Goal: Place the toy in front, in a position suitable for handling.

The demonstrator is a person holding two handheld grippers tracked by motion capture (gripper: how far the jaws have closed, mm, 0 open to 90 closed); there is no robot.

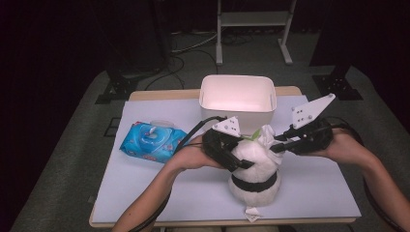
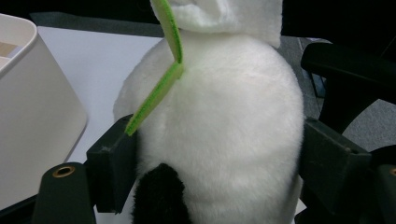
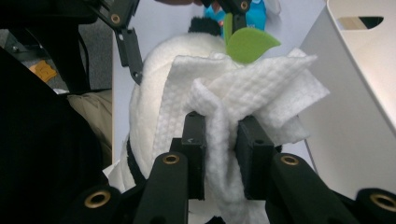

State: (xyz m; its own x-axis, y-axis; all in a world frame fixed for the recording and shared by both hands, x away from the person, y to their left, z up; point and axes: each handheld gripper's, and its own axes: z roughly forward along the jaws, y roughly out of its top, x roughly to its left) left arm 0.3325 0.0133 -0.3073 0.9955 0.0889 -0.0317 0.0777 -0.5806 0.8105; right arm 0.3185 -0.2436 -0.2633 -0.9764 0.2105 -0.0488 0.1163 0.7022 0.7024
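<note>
Plush toy (image 1: 255, 164), white with a black band, standing upright on the white table top (image 1: 314, 188), clamped round its body by the left gripper (image 1: 235, 157). Seen along the left gripper's own view: both black pads pressed into the white fur (image 2: 224, 130) from either side, jaws spread wide to take the toy's girth, a green felt leaf (image 2: 161, 88) hanging down the toy just above the near pad.

Close around: white bin (image 1: 238, 98) just beyond the left gripper and the toy, its pale wall (image 2: 32, 116) right beside the left jaw in the left gripper view. Blue wet-wipe pack (image 1: 152, 141) lying flat out to the left of the left gripper, well apart from the toy. Dark floor with cables and stand legs past the table's far edge.

White wipe (image 3: 233, 98), crumpled, draped over the top of the toy near the green leaf (image 3: 250, 45). Right gripper (image 3: 222, 140) closed narrowly on a bunched fold of that wipe, cloth squeezed between both pads and trailing down between the jaws. From above, right gripper (image 1: 281, 145) reaching in level from the right, tips at the toy's head, opposite the left gripper. Bin wall (image 3: 355, 116) close along one side of the right gripper; left gripper's jaw visible beyond the toy in the right gripper view.
</note>
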